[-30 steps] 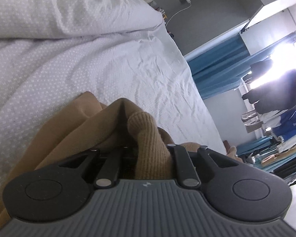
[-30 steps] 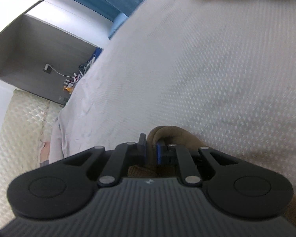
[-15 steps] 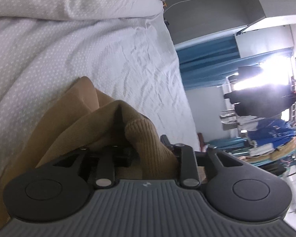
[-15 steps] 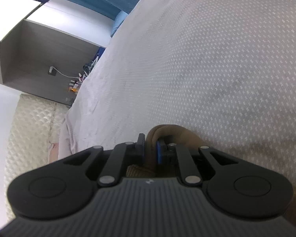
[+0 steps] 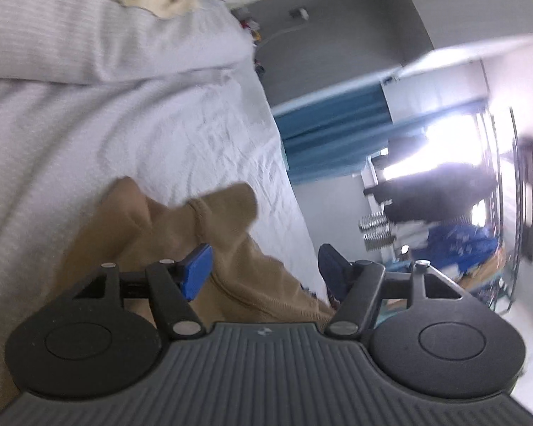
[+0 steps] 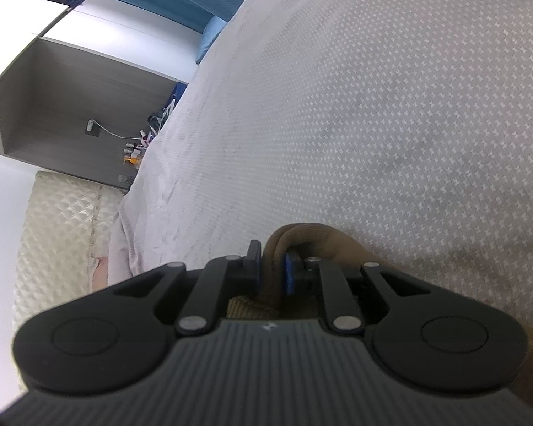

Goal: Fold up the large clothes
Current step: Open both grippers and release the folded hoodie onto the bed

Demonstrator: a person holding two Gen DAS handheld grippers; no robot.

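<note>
where a second earlier the left gripper (image 5: 263,266) had been clamped on the ribbed cuff of the tan knit sweater (image 5: 181,234), its jaws had just been opening and now stood well apart, the blue pad on one side and the dark finger on the other no longer pressing the cloth. the sweater lay bunched on the grey dotted bedsheet (image 5: 167,135), part of it between the spread fingers but loose, its cuff flopped forward. the right gripper (image 6: 272,269) had hardly changed: its jaws were nearly together, pinching a thick fold of the same sweater (image 6: 302,238) just above the sheet. this read as the left side of a fold being set down and released, while the right side was not yet let go.
</note>
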